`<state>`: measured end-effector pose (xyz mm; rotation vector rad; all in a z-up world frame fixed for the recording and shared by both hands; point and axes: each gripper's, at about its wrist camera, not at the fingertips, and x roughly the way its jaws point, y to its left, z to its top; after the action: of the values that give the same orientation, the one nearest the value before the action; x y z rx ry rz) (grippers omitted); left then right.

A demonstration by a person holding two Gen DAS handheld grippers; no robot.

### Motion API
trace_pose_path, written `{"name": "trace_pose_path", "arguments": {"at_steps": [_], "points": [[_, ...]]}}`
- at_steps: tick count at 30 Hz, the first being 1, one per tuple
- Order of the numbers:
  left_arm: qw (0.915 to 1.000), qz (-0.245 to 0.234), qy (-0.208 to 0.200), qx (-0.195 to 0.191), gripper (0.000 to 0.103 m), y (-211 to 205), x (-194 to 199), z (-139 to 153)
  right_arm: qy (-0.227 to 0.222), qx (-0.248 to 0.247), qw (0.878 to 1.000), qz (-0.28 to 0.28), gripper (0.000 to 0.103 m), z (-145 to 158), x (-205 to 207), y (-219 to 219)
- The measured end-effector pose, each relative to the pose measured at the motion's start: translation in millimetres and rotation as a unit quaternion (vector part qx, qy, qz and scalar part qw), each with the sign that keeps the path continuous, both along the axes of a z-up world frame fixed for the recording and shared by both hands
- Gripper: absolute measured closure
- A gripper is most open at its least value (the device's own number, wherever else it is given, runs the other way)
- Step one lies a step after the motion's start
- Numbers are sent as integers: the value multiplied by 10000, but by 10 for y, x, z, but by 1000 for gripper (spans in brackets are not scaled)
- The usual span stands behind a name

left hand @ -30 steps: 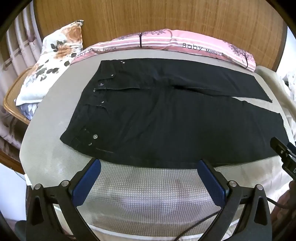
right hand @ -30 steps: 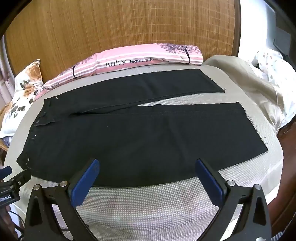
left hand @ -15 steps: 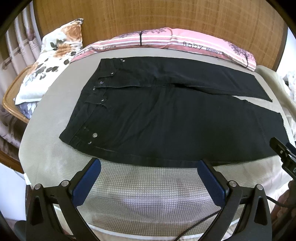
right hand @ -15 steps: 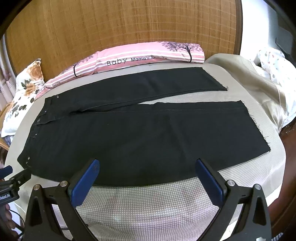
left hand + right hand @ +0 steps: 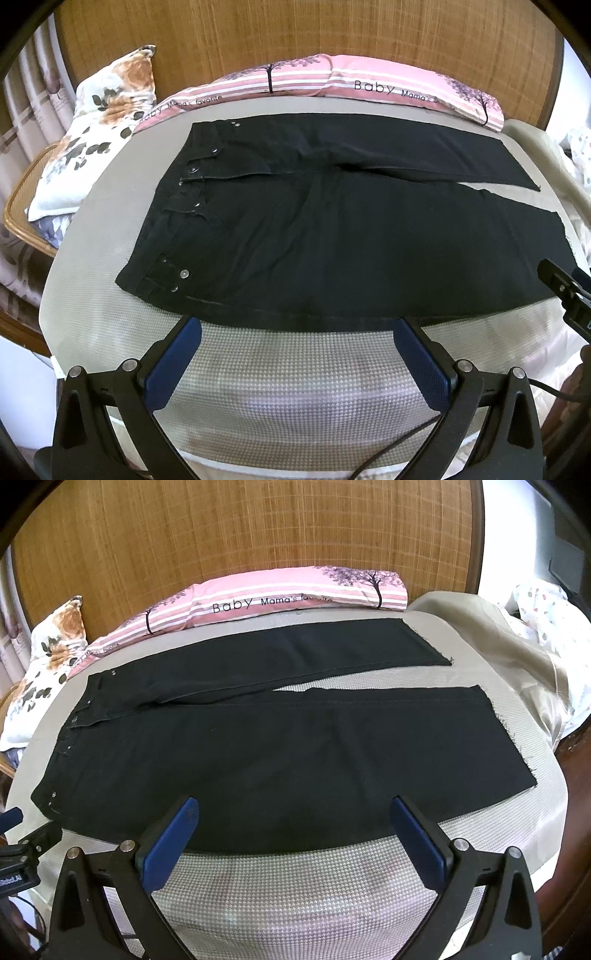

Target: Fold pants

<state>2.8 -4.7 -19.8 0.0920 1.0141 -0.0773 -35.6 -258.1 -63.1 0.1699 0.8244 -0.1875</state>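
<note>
bright daylight, sharp centre, strong fisheye bending, dark corners.

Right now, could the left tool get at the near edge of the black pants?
Probably yes. The left tool is open, right at the near edge of the black pants, which lie flat on the bed with nothing between.

Left gripper [image 5: 297, 334] and right gripper [image 5: 293, 812] both hover side by side, jaws spread wide, gripping nothing.

A home bedroom: a bed [image 5: 280, 402] with pillows [image 5: 295, 594] against a woven headboard [image 5: 243, 535].
</note>
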Motion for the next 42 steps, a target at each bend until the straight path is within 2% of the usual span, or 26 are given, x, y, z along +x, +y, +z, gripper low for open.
{"name": "trace_pose_path", "arguments": {"at_steps": [16,42], "points": [[9998,49,63,159,0,-22,28,-4,-12,-7,10000,16,0,-24,5,-6],[9998,79,82,166,0,-3,31,-18,-19,-10,10000,10,0,-41,5,20]]}}
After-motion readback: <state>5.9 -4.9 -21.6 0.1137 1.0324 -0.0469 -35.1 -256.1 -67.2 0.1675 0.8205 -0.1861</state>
